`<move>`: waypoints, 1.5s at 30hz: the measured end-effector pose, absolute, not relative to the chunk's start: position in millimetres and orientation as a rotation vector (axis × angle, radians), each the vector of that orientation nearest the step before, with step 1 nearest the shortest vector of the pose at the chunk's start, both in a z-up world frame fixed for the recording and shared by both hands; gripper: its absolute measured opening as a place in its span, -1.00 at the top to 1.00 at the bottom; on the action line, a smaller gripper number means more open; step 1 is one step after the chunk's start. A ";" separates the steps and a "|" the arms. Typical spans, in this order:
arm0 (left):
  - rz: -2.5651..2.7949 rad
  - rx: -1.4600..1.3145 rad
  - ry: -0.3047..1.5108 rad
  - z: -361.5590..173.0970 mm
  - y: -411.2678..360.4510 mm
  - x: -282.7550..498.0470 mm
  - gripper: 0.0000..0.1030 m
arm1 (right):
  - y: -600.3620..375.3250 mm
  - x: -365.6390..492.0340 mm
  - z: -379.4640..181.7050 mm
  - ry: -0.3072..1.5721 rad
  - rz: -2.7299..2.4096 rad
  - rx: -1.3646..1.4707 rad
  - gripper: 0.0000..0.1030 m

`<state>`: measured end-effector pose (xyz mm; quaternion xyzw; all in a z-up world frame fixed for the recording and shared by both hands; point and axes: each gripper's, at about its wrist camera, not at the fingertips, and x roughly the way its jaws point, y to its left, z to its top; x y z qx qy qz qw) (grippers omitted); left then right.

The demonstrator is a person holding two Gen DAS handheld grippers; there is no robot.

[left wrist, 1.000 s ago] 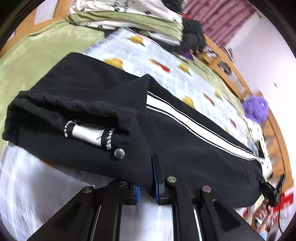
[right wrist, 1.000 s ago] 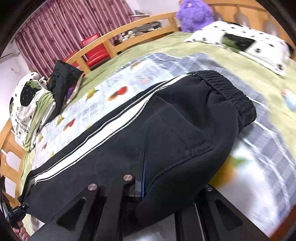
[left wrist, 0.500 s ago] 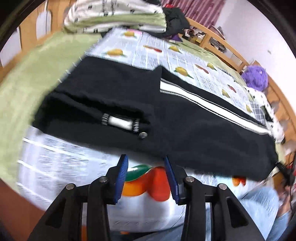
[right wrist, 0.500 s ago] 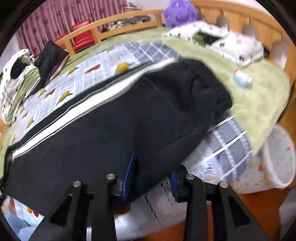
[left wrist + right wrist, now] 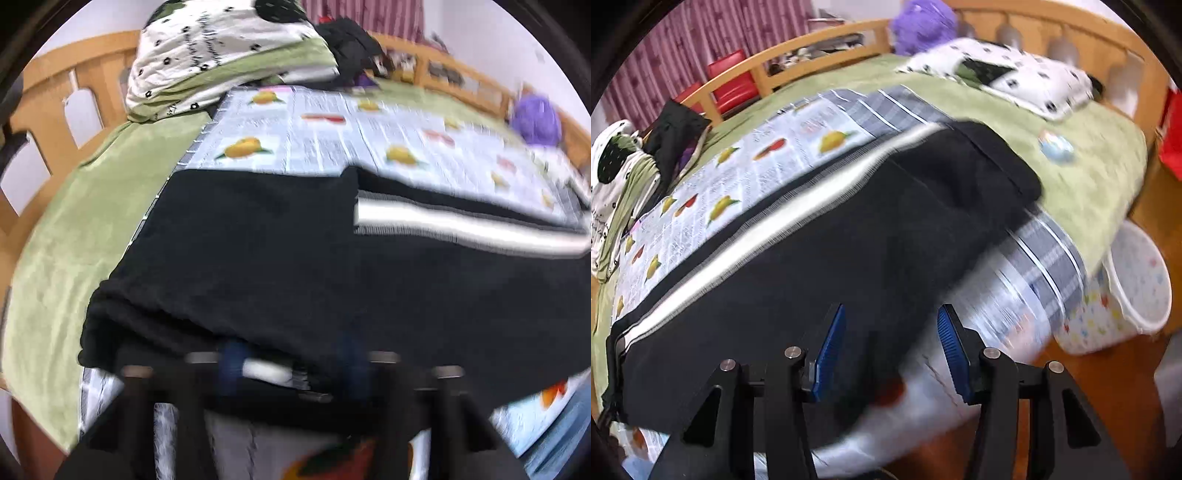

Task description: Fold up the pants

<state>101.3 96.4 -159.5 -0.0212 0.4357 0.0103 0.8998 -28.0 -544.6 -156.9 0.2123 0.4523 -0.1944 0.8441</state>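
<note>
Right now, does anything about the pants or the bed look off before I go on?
Nothing is spilled or damaged. The black pants lie along the bed's near edge on the fruit-print sheet, white side stripe facing up. The cuff end is bunched rather than flat. Both views are motion-blurred, so fine wrinkles cannot be judged.

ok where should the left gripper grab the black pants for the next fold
Judging by the layout, the cuff end: the black pants lie flat along the bed edge, so the left gripper can slide in from the near edge and pinch the stacked hems together.
</note>
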 end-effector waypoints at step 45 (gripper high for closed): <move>-0.018 -0.225 0.845 -135.4 59.0 98.7 -0.36 | -694.5 26.6 -237.4 0.776 -0.332 0.959 0.04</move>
